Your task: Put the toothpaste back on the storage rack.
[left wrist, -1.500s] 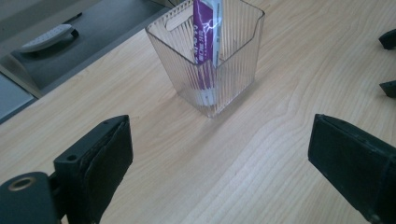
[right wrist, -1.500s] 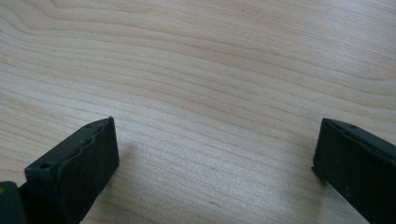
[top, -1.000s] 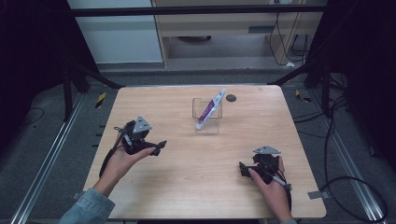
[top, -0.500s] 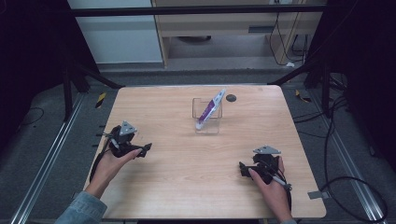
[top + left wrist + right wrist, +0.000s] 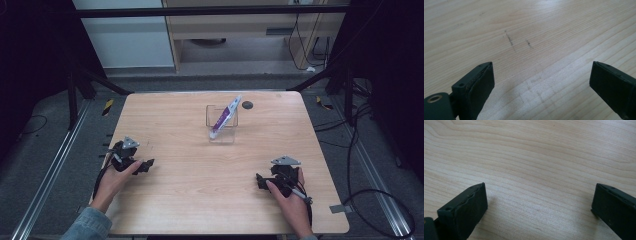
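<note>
One tube (image 5: 225,117) in one clear holder (image 5: 222,131); two tools wide apart.

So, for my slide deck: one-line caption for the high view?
Both open grippers, left gripper and right gripper, rest on the wooden table; a purple tube leans in a clear holder.

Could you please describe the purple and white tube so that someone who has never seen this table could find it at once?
Look at the far middle of the wooden table, where a small clear box stands. The purple and white tube leans inside it, its upper end poking out toward a dark round spot. It is the table's one coloured item.
</note>
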Available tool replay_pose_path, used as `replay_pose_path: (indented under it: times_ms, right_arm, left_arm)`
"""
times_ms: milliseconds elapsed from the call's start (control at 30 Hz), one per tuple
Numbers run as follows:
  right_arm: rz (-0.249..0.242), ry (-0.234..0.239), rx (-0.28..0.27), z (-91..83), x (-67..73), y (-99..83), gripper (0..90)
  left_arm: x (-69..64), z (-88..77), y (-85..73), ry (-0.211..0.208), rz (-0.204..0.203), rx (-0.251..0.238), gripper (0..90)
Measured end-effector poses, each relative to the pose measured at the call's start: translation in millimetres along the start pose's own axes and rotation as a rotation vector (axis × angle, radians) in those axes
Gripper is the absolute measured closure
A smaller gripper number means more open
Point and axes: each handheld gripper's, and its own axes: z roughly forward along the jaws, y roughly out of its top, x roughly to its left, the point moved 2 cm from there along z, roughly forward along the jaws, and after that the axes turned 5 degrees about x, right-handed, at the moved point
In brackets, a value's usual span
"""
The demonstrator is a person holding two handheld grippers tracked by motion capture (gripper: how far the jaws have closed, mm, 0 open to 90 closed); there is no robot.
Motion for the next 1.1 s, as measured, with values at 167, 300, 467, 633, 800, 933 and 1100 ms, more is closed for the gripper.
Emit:
replay_pose_path:
  times_ms: [167, 300, 467, 633, 800, 933, 1100]
  right_arm:
    - [0.0, 0.0, 0.0, 0.0, 0.0, 0.0, 0.3]
    - [0.0, 0.0, 0.0, 0.0, 0.0, 0.0, 0.3]
    - [0.0, 0.0, 0.0, 0.0, 0.0, 0.0, 0.3]
    - [0.0, 0.0, 0.0, 0.0, 0.0, 0.0, 0.3]
    - [0.0, 0.0, 0.0, 0.0, 0.0, 0.0, 0.3]
    - [0.0, 0.0, 0.0, 0.0, 0.0, 0.0, 0.3]
    - [0.0, 0.0, 0.0, 0.0, 0.0, 0.0, 0.3]
  left_arm:
    - [4.6, 11.6, -1.0, 0.014, 0.002, 0.022, 5.4]
    - [6.2, 18.4, -0.3, 0.017, -0.002, 0.024, 5.6]
    - [8.7, 27.0, 2.3, 0.014, -0.03, 0.02, 4.9]
    - [9.3, 32.7, 4.7, -0.01, -0.061, 0.001, 4.7]
    - [11.0, 37.8, 4.5, -0.012, -0.071, -0.037, 1.5]
    - [11.1, 38.1, 4.5, -0.01, -0.073, -0.035, 1.0]
    - [10.6, 37.5, 3.7, 0.006, -0.099, -0.027, 0.0]
